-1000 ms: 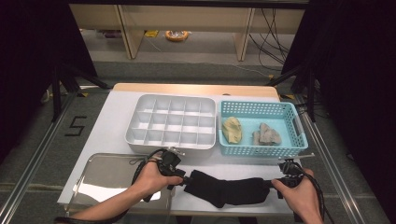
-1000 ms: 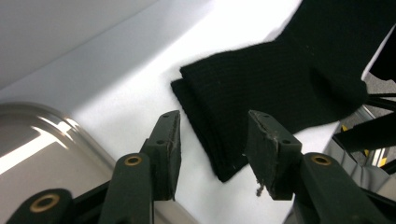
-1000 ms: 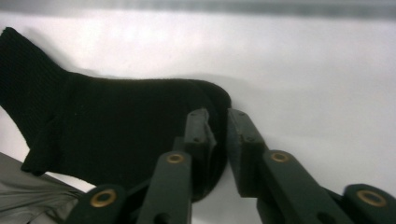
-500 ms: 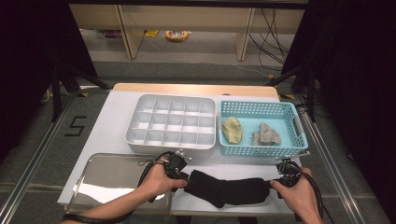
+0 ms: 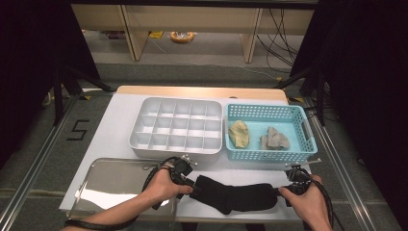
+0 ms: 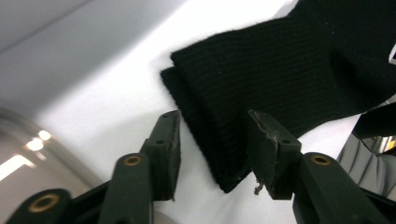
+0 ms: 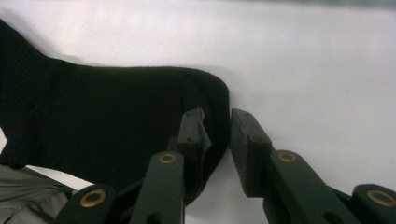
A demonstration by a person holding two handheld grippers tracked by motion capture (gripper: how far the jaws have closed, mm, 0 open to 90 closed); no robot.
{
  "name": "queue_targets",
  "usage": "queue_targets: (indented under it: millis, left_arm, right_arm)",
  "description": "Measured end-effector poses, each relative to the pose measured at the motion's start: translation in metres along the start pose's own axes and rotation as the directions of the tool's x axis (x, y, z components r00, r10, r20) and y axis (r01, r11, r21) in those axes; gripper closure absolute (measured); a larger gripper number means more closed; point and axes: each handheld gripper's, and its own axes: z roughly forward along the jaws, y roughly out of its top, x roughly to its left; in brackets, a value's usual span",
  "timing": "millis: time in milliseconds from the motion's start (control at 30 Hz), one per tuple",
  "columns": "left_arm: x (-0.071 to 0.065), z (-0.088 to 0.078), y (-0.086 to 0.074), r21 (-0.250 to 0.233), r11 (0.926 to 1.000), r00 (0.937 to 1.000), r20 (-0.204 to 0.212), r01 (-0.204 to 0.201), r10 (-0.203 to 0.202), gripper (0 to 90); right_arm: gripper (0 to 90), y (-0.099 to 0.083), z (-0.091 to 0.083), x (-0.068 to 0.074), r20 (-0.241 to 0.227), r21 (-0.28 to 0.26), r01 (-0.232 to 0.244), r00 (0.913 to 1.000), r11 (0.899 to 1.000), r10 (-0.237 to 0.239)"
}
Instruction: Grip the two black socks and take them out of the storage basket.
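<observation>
A black sock [image 5: 235, 195] lies flat across the front of the white table [image 5: 115, 125], cuff to the left and toe to the right. My left gripper [image 5: 191, 183] is at the cuff end. Its jaws stand apart around the folded cuff edge [image 6: 219, 140], with a white gap beside one pad, so my left gripper [image 6: 212, 119] is open. My right gripper [image 5: 284, 190] is at the toe end. Its jaws have just been opening; the toe's rim [image 7: 219, 107] still lies in the narrow gap between them, and my right gripper [image 7: 217, 114] is not pressing on it.
A white compartment tray [image 5: 178, 100] stands behind the sock. To its right, a blue basket [image 5: 264, 108] holds a yellow bundle [image 5: 239, 134] and a grey one [image 5: 275, 139]. A shiny metal tray [image 5: 110, 178] lies at the front left, close to my left hand.
The right gripper's jaws have eased apart at the toe. The left hand has shifted slightly right along the cuff. The sock stays on the table.
</observation>
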Motion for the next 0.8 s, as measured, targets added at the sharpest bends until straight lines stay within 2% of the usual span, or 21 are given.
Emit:
queue_targets:
  millis: [33,100,233,267,300,333,367,400,433,467,500,533,567,600,633,667,700,767,800]
  left_arm:
    - [-0.001,0.001,0.0,-0.002,1.0,1.0,0.0,-0.006,0.006,57.3]
    - [-0.004,0.002,0.0,0.0,0.9998,0.9997,-0.018,-0.019,0.019,59.5]
    - [-0.008,0.004,-0.001,-0.006,0.9994,0.9992,-0.02,-0.035,0.034,68.3]
    - [-0.009,0.003,-0.001,0.003,0.9997,0.9996,-0.01,-0.025,0.025,71.3]
    - [-0.008,0.003,0.0,0.001,0.9997,0.9997,0.004,-0.024,0.024,73.8]
    - [-0.008,0.003,-0.001,0.002,1.0,0.9999,0.015,0.002,-0.002,75.7]
    - [-0.005,0.001,0.0,0.005,1.0,0.9994,0.034,0.008,-0.008,77.0]
    - [-0.004,0.001,0.0,-0.004,0.9995,0.9975,0.063,0.032,-0.032,78.0]
    - [-0.003,-0.001,0.0,-0.01,0.9993,0.9968,0.071,0.036,-0.035,78.4]
    - [-0.003,-0.004,0.0,-0.015,0.9992,0.9965,0.076,0.037,-0.036,78.6]
    - [-0.003,-0.006,0.001,-0.015,0.9993,0.9961,0.081,0.035,-0.034,78.7]
    - [-0.002,-0.009,0.001,-0.007,0.9998,0.9957,0.091,0.017,-0.016,78.7]
    - [-0.001,-0.013,0.002,-0.011,0.9997,0.9937,0.11,0.022,-0.02,78.7]
    - [-0.001,-0.016,0.004,-0.013,0.9998,0.9939,0.109,0.017,-0.016,78.7]
    - [-0.002,-0.018,0.005,-0.025,0.9996,0.9941,0.108,0.01,-0.007,78.6]
    - [-0.006,-0.017,0.005,-0.07,0.9954,0.9913,0.119,0.065,-0.056,78.6]
    - [-0.006,-0.019,0.006,-0.06,0.9969,0.9921,0.118,0.049,-0.042,78.6]
    - [-0.007,-0.02,0.006,-0.056,0.9972,0.9917,0.121,0.05,-0.043,78.4]
    - [-0.006,-0.021,0.006,-0.051,0.9975,0.9915,0.123,0.049,-0.043,78.4]
  right_arm:
    - [74.5,0.0,0.001,-0.002,0.003,-0.009,0.03,0.9995,0.999,-0.03]
    - [74.4,0.002,0.001,0.002,0.022,-0.004,-0.011,0.9997,1.0,0.011]
    - [73.8,0.002,0.001,0.002,0.016,-0.013,-0.027,0.9995,1.0,0.027]
    - [73.6,0.001,-0.001,0.006,0.009,0.006,-0.08,0.9967,0.997,0.08]
    - [73.5,0.0,-0.001,0.003,-0.001,-0.017,-0.051,0.9987,0.999,0.051]
    - [73.6,0.0,-0.003,0.005,-0.003,-0.002,-0.071,0.9975,0.997,0.071]
    - [74.1,0.001,-0.004,0.002,0.005,-0.031,-0.04,0.9992,0.999,0.04]
    - [74.9,0.002,-0.008,0.003,0.003,-0.035,-0.055,0.9985,0.998,0.055]
    - [75.5,0.002,-0.01,0.003,0.034,-0.047,-0.049,0.9981,0.998,0.051]
    - [76.1,0.003,-0.013,0.005,0.032,-0.06,-0.049,0.9982,0.997,0.051]
    - [76.2,0.003,-0.016,0.008,0.022,-0.068,-0.077,0.9966,0.995,0.079]
    - [76.2,0.004,-0.018,0.007,0.048,-0.075,-0.045,0.9976,0.996,0.049]
    - [76.2,0.005,-0.02,0.007,0.048,-0.082,-0.032,0.9982,0.996,0.036]
    - [76.0,0.006,-0.024,0.009,0.041,-0.089,-0.033,0.9985,0.995,0.037]
    - [75.7,0.007,-0.025,0.009,0.068,-0.098,-0.021,0.9973,0.995,0.028]
    - [74.6,0.008,-0.027,0.009,0.099,-0.112,-0.004,0.995,0.994,0.015]
    - [73.4,0.008,-0.026,0.007,0.107,-0.121,0.015,0.9943,0.993,-0.002]
    - [73.1,0.009,-0.028,0.01,0.068,-0.072,-0.033,0.9969,0.997,0.038]
    - [74.4,0.009,-0.029,0.011,0.071,-0.069,-0.043,0.9963,0.997,0.048]
